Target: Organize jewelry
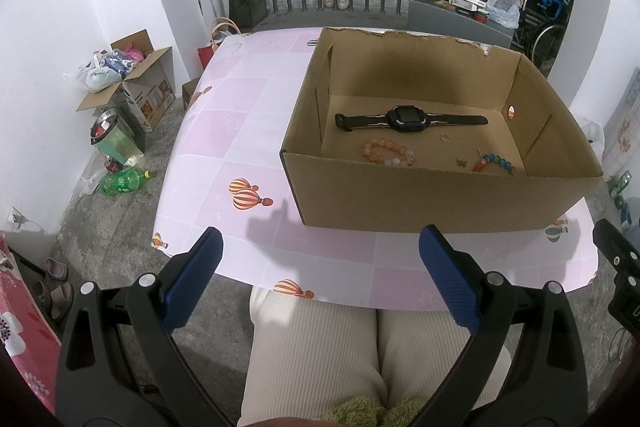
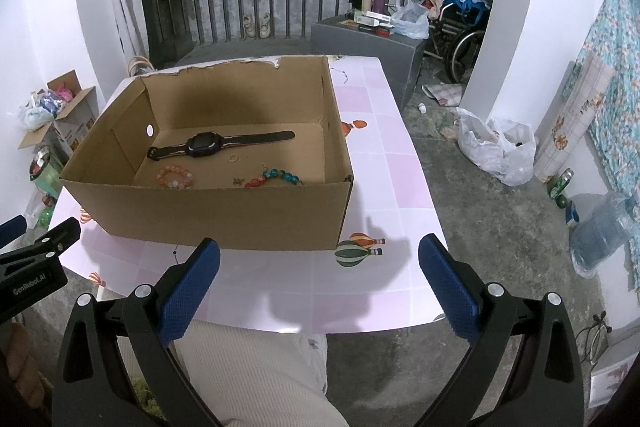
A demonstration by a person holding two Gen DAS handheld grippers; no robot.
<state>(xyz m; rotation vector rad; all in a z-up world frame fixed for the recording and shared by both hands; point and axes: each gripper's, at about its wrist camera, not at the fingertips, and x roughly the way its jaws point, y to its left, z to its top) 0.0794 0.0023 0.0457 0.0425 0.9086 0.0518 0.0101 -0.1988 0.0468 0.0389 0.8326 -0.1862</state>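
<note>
Both tongs, left gripper (image 1: 320,275) and right gripper (image 2: 319,281), hang wide open and empty off the table's (image 1: 248,115) near edge, while watch (image 1: 408,119), bracelets and ring (image 1: 445,137) lie inside the cardboard box (image 1: 440,195), whose tall wall could snag a reach.

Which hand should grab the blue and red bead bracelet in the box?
Probably the right gripper. The blue and red bead bracelet lies toward the right end of the cardboard box, while the left gripper hangs nearer the other end. Both are open, empty and short of the box.
</note>
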